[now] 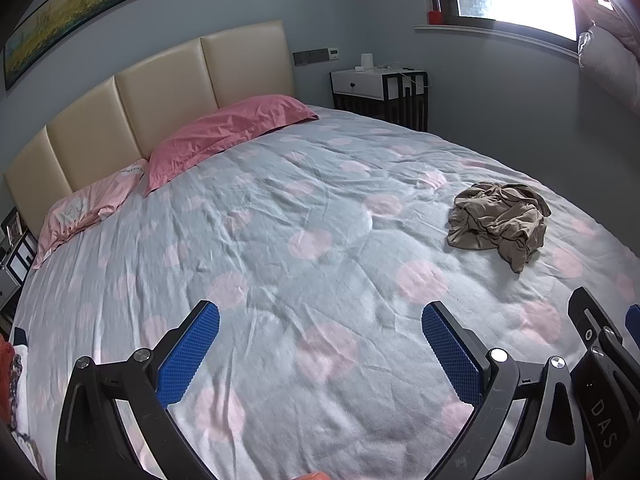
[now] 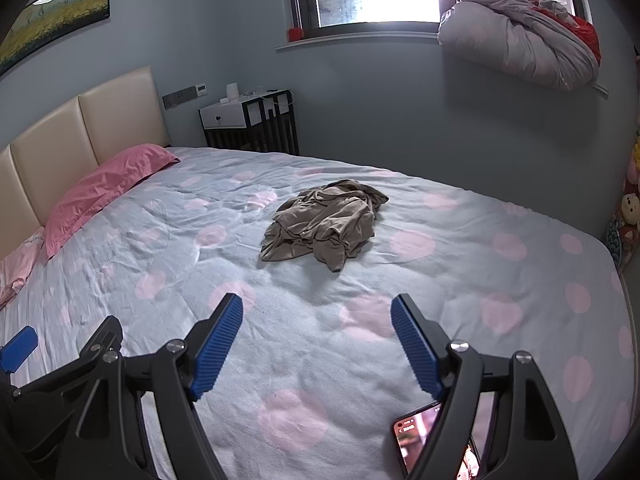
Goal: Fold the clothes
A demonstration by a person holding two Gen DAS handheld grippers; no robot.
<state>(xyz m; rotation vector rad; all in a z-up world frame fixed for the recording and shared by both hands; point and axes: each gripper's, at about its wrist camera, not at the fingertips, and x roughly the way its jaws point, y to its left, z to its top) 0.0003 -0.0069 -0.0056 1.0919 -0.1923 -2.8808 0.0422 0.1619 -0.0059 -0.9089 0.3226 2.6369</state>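
A crumpled beige-brown garment (image 1: 498,219) (image 2: 326,224) lies in a heap on the bed's grey cover with pink dots (image 1: 304,240) (image 2: 460,288). My left gripper (image 1: 320,312) hovers open over the near part of the bed, well short of the garment, which is ahead and to its right. My right gripper (image 2: 316,304) is also open and empty, pointing at the garment, which lies ahead of its blue-padded fingers (image 2: 218,344). In the left wrist view the right gripper (image 1: 608,344) shows at the right edge.
Two pink pillows (image 1: 224,136) (image 1: 88,208) rest against a cream padded headboard (image 1: 160,92). A nightstand (image 2: 250,120) stands by the far wall under the window. A bundled duvet (image 2: 520,40) sits on the sill. A lit phone (image 2: 428,436) lies on the bed beneath my right gripper.
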